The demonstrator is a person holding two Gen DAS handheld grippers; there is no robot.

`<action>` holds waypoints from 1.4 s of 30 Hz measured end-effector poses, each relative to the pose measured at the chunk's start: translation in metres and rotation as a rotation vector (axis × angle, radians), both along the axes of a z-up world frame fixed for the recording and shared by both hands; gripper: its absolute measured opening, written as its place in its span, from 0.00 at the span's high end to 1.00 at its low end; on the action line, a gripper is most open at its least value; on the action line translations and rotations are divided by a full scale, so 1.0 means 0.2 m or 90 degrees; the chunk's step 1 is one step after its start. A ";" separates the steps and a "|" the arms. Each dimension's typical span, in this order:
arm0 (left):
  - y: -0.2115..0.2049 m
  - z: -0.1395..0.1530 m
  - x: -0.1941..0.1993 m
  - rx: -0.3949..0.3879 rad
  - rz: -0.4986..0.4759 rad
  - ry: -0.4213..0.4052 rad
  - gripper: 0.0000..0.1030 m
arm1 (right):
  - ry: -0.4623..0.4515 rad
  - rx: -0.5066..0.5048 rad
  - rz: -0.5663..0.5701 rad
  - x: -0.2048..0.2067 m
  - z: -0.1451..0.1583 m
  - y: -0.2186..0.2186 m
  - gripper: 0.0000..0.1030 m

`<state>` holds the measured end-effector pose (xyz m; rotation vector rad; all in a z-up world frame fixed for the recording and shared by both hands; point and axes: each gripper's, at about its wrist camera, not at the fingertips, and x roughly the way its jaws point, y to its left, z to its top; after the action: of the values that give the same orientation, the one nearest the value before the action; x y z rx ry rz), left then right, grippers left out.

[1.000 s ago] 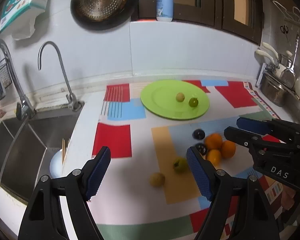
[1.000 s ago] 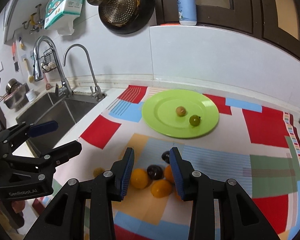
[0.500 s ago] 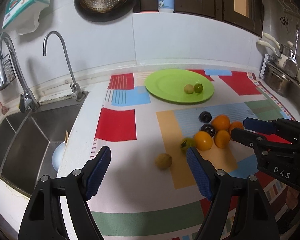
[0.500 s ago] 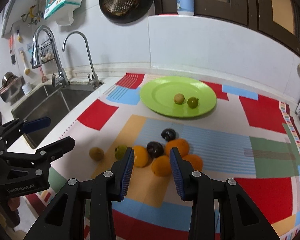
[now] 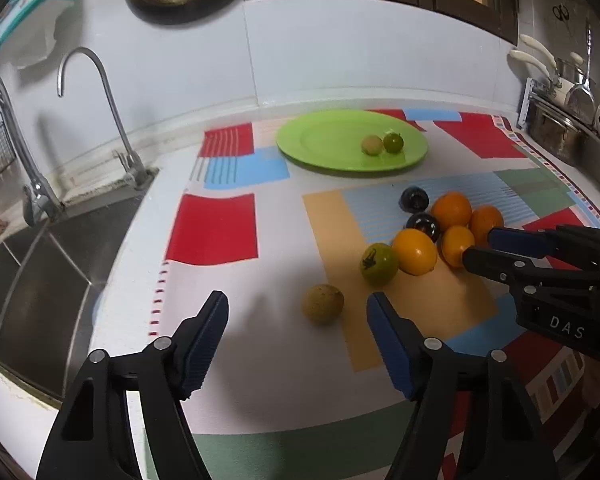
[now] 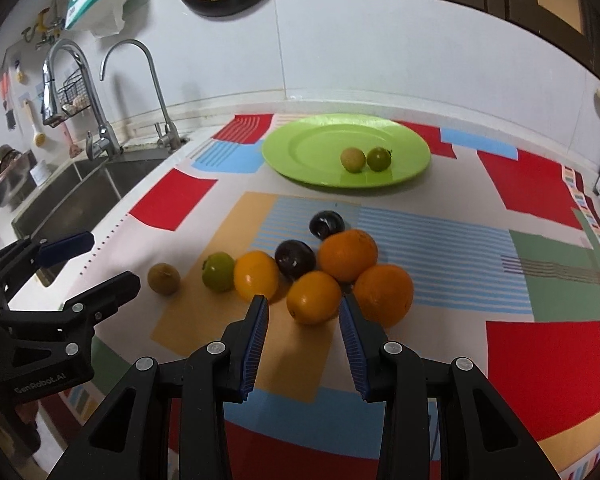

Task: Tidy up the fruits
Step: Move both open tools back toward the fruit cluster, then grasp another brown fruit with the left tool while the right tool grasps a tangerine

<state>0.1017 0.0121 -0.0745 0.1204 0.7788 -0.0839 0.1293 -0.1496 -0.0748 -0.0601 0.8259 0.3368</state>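
- The sink (image 6: 80, 192) is on the far left, with two taps (image 6: 148, 92) behind it.
- My left claw (image 5: 296, 320) hangs over the table (image 5: 260, 368). Its jaws are apart and have just been closing a bit. Nothing is pressed between them.
- A small brown fruit (image 5: 323, 303) lies on the table just past that claw, a little nearer its right jaw.
- Next comes a green fruit (image 6: 219, 271). It touches a yellow-orange fruit (image 6: 257, 275).
- Then there is a heap: two dark plums (image 6: 295, 259), a small orange (image 6: 314, 297) and two big oranges (image 6: 348, 255). They sit close together on the bright mat (image 6: 540, 344).
- My right claw (image 6: 304, 312) is right in front of the heap. Its jaws are only a little apart and hold nothing. The small orange sits just past the gap.
- Further back is a green plate (image 6: 300, 148). A little tan fruit (image 6: 352, 159) and a little green fruit (image 6: 379, 158) lie on it, side by side.
- On the far right, in my left claw's view, pots (image 5: 556, 132) stand at the table's edge.
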 end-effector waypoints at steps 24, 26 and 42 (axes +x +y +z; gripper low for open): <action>-0.04 -0.11 0.11 -0.037 -0.012 0.059 0.73 | 0.016 0.000 0.006 0.10 -0.07 0.01 0.64; -0.04 -0.11 0.11 -0.035 -0.010 0.058 0.73 | 0.015 0.002 0.007 0.10 -0.07 0.01 0.64; -0.07 0.04 0.00 -0.040 -0.021 0.020 0.73 | -0.013 0.019 0.019 0.00 0.02 -0.02 0.65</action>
<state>0.1025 -0.0016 -0.0659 0.0734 0.8042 -0.1418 0.1287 -0.1529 -0.0709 -0.0478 0.8010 0.3757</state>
